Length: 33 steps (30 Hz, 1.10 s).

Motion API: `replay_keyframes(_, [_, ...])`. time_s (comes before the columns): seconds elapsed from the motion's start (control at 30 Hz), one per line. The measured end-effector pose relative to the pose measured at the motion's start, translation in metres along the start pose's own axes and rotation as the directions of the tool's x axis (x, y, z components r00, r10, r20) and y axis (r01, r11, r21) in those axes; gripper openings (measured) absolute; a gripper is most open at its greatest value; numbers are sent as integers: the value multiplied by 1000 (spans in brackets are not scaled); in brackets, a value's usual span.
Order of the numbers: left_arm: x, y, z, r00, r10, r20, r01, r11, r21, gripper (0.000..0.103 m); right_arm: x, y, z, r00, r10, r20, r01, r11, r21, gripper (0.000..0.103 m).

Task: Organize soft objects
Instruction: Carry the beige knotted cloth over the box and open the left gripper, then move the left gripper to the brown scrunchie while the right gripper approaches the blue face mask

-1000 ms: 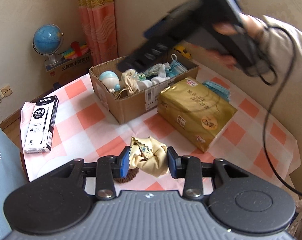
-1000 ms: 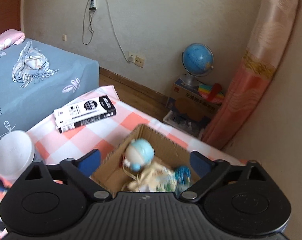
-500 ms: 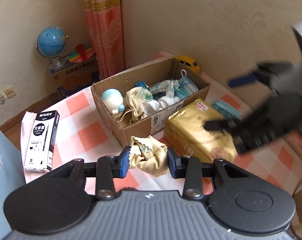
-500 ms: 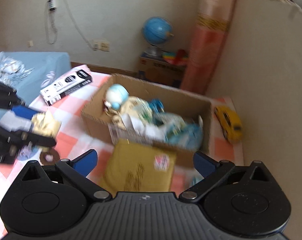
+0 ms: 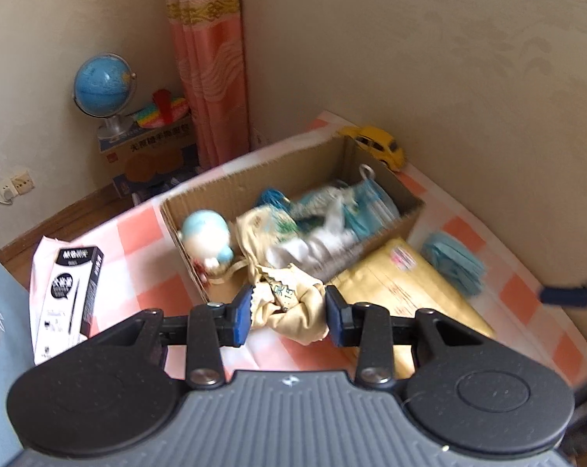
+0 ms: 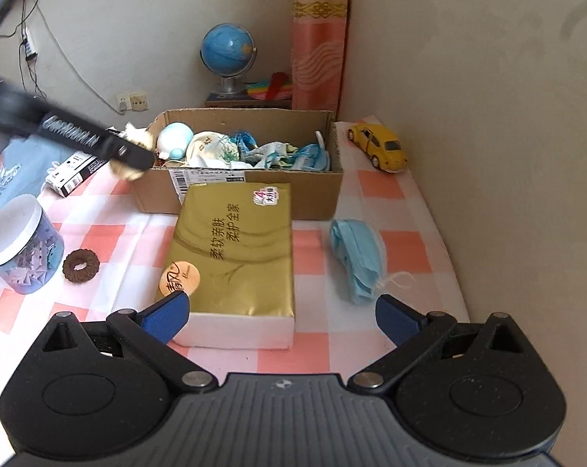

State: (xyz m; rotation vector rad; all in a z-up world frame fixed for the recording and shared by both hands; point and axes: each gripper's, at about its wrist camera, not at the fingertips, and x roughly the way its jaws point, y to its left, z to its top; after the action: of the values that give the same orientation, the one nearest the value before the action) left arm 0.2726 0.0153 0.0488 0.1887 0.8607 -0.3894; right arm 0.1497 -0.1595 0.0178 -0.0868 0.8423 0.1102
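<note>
My left gripper (image 5: 289,313) is shut on a cream cloth pouch (image 5: 289,307) and holds it in the air just in front of the cardboard box (image 5: 404,216), near its left end. The box (image 6: 239,190) holds a blue-and-white plush toy (image 5: 208,237), another cream pouch and several face masks. My right gripper (image 6: 282,317) is open and empty, low over the table, behind the gold tissue pack (image 6: 231,249). A blue face mask (image 6: 357,257) lies right of the pack. In the right wrist view the left gripper (image 6: 132,155) shows at the box's left corner.
A brown hair tie (image 6: 81,265) and a white-lidded jar (image 6: 19,241) sit at the table's left. A black pen box (image 5: 65,299) lies further left. A yellow toy car (image 6: 379,147) stands by the wall. A globe (image 6: 227,58) stands behind the table.
My left gripper has lifted the cream pouch off the table and carried it toward the box. My right gripper has swung from above the box to low behind the tissue pack.
</note>
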Motion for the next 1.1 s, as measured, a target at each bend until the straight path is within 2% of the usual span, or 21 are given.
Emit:
replay_keyframes(0.17, [16,9,19,998,60,14,-59,998,-14,42,-8,-12,-3,1000,-9,6,9,999,41,103])
replay_keyframes(0.23, [20,10,22,995,94,31,-93,995,-19,84,-9,-15,-5,1000,-16,8,16,999,48,103])
replay_keyframes(0.27, [20,12,21,993,111,49,-110,993,-34,87,-9,-15,-6,1000,-17,8,17,998,54,103])
replay_keyframes(0.47, [6,19,12,994,88,68,-80,991,-111,87,-11,-15,-9,1000,-6,8,6,999,52,103])
replay_keyframes(0.57, [-6,18,1,993,79,84,-67,987,-143,92,-14,-13,-11,1000,7,17,-8,998,59,103])
replay_keyframes(0.73, [-20,9,-25,995,58,87,-42,983,-177,92,-20,-11,-16,999,24,29,-25,998,60,103])
replay_keyframes(0.9, [-17,4,-43,998,43,46,-35,984,-172,92,-26,-15,-21,999,33,42,-36,997,72,103])
replay_keyframes(1.1, [0,12,-56,997,52,-60,-63,978,-196,92,-32,-24,-25,997,45,60,-51,994,94,103])
